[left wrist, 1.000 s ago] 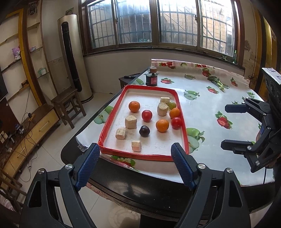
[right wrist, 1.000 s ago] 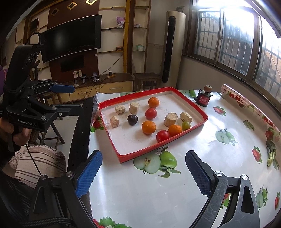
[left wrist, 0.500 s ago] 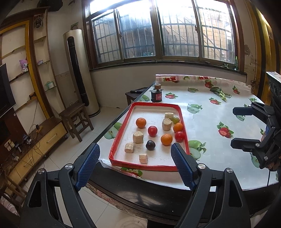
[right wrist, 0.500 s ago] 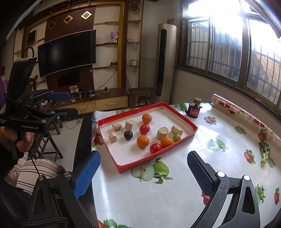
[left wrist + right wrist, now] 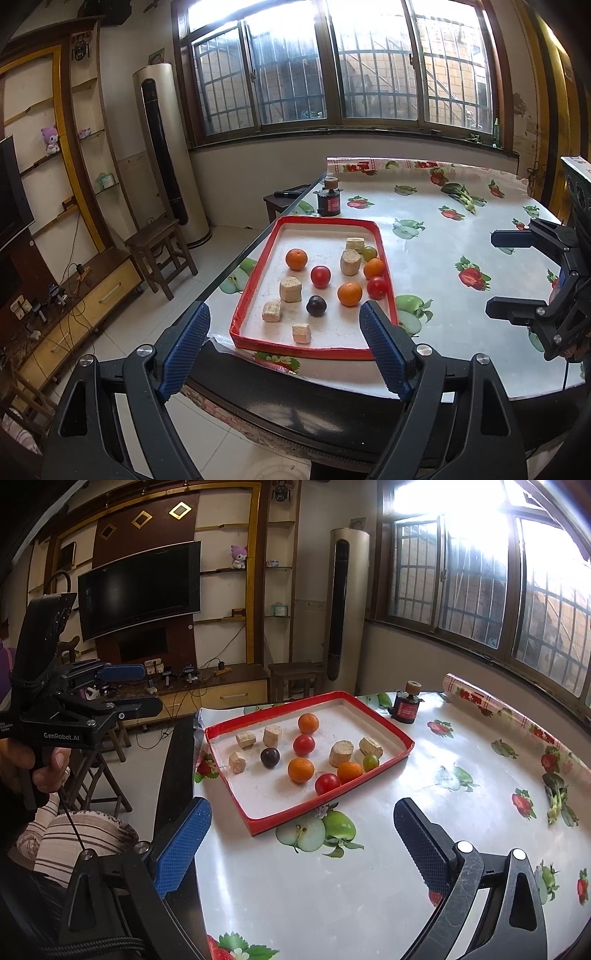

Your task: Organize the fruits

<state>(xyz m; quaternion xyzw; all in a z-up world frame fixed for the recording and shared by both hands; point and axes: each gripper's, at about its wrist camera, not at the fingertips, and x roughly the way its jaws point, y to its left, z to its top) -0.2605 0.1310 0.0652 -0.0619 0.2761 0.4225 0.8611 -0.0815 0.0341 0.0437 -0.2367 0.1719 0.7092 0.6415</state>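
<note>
Both the left gripper and right gripper hung spread and empty short of the red tray, the left nearer its fruit

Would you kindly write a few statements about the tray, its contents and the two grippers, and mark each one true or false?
1. The red tray holds three oranges. True.
2. The dark plum is held between the right gripper fingers. False: it lies in the tray, and both grippers are open and hold nothing.
3. The dark jar stands outside the tray. True.
4. The left gripper is shut on a tomato. False: it is open.
5. A green grape lies in the tray. True.
</note>
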